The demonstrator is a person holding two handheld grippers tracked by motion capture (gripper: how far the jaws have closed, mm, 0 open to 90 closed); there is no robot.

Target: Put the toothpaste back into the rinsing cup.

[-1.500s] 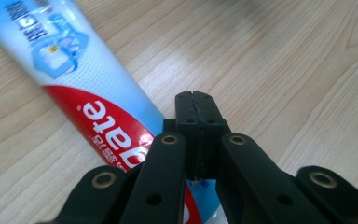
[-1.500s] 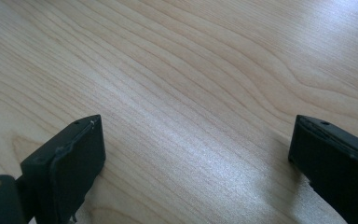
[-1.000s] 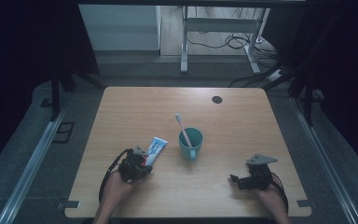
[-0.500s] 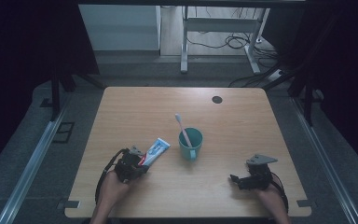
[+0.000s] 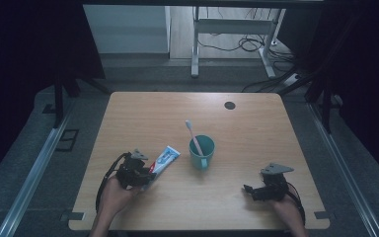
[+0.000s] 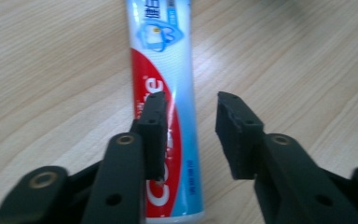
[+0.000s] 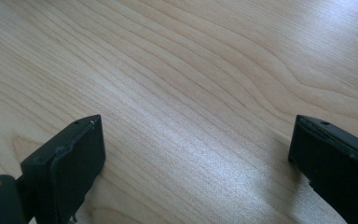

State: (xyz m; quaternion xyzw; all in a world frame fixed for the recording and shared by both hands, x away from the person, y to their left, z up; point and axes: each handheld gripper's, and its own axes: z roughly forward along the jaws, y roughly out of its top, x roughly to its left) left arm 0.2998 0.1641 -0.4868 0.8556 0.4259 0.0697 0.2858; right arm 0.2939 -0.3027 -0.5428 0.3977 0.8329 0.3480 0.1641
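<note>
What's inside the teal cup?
A toothbrush stands in the teal cup, its handle leaning toward the back left with the white head above the rim. The lower end of the handle and the cup's bottom are hidden by the cup wall, so anything else inside cannot be told.

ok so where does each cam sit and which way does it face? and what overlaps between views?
High view: above the person's side, looking forward and down on the table; both hands, left tongs and right tongs show.
Left gripper view: rides the left tongs, looking along its jaws, which have just been opening, down at the toothpaste tube.
Right gripper view: rides the right tongs, jaws wide, facing bare wood.
Shared: high and left gripper views both show the toothpaste tube.
</note>
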